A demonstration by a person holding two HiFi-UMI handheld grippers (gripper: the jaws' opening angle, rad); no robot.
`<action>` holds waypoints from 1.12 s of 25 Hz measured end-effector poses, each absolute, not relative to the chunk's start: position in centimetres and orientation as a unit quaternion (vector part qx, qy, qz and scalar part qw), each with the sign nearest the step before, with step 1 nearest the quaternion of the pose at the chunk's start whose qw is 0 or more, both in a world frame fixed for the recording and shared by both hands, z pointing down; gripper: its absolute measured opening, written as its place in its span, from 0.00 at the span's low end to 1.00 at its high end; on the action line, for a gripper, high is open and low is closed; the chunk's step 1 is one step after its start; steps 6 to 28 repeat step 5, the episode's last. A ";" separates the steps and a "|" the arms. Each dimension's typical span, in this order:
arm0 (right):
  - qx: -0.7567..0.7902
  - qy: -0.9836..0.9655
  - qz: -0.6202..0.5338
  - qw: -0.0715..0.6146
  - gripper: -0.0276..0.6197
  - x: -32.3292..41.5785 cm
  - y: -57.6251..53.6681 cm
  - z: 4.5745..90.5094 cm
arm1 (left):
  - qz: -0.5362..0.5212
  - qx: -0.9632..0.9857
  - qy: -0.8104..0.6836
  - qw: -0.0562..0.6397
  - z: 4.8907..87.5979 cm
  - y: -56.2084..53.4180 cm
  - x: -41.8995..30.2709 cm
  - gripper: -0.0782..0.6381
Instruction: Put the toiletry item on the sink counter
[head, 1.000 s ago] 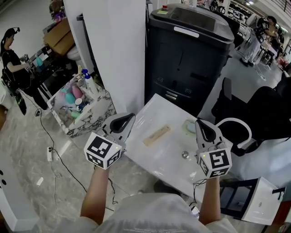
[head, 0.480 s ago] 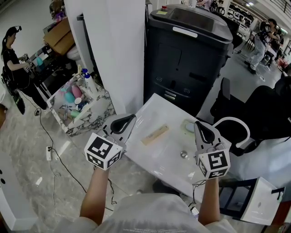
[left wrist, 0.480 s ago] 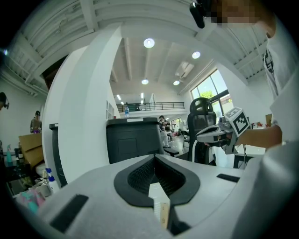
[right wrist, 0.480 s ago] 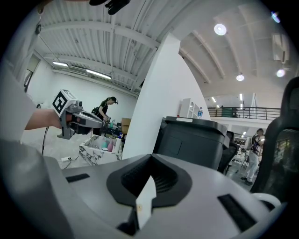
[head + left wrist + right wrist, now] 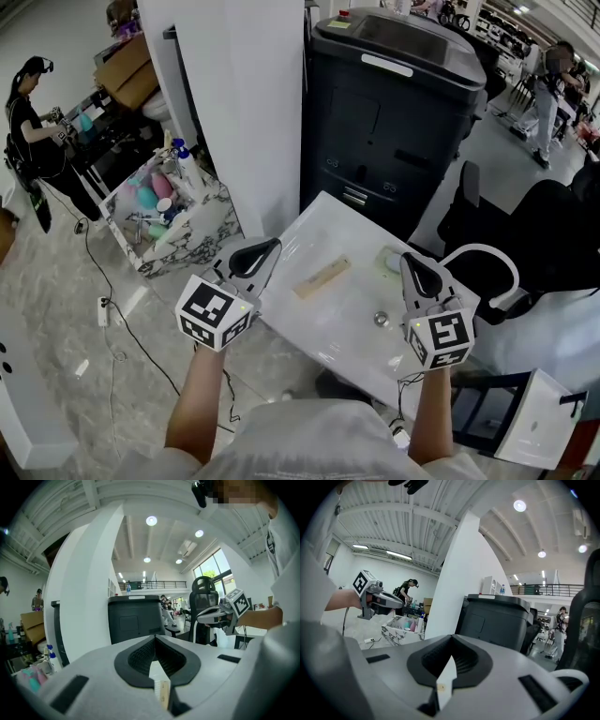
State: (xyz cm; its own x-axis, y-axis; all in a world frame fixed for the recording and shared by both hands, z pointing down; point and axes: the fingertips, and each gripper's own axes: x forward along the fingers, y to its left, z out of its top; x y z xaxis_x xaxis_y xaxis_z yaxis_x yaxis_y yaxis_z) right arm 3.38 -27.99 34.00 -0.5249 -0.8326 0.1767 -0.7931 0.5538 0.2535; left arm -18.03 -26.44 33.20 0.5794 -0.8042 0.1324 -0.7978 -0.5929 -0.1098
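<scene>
Placement looks done: flat tan oblong toiletry item [image 5: 322,278] lies loose on white glossy sink table [image 5: 328,333], near the small metal drain [image 5: 381,319]. Left gripper [image 5: 265,248] jaws pressed together, nothing between them; right gripper [image 5: 410,261] jaws likewise closed and empty. Item sits between the two grippers, touching neither, nearer the left tips, and shows through their slit in the left gripper view. Marbled bin of bottles [image 5: 183,230] on floor at left, well apart; possibly more to fetch
</scene>
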 end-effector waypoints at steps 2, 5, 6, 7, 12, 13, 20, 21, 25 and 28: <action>0.465 -0.871 -0.070 0.140 0.04 3.2 -28.3 34.1 | -0.085 -0.888 0.452 0.017 33.3 -26.7 -18.2 0.12; 0.462 -0.873 -0.069 0.141 0.04 3.0 -28.8 34.4 | -0.085 -0.887 0.453 0.016 33.5 -27.3 -18.4 0.12; 0.462 -0.873 -0.069 0.141 0.04 3.0 -28.8 34.4 | -0.085 -0.887 0.453 0.016 33.5 -27.3 -18.4 0.12; 0.462 -0.873 -0.069 0.141 0.04 3.0 -28.8 34.4 | -0.085 -0.887 0.453 0.016 33.5 -27.3 -18.4 0.12; 0.462 -0.873 -0.069 0.141 0.04 3.0 -28.8 34.4 | -0.085 -0.887 0.453 0.016 33.5 -27.3 -18.4 0.12; 0.462 -0.873 -0.069 0.141 0.04 3.0 -28.8 34.4 | -0.085 -0.887 0.453 0.016 33.5 -27.3 -18.4 0.12; 0.462 -0.873 -0.069 0.141 0.04 3.0 -28.8 34.4 | -0.085 -0.887 0.453 0.016 33.5 -27.3 -18.4 0.12; 0.462 -0.873 -0.069 0.141 0.04 3.0 -28.8 34.4 | -0.085 -0.887 0.453 0.016 33.5 -27.3 -18.4 0.12; 0.462 -0.873 -0.069 0.141 0.04 3.0 -28.8 34.4 | -0.085 -0.887 0.453 0.016 33.5 -27.3 -18.4 0.12; 0.462 -0.873 -0.069 0.141 0.04 3.0 -28.8 34.4 | -0.085 -0.887 0.453 0.016 33.5 -27.3 -18.4 0.12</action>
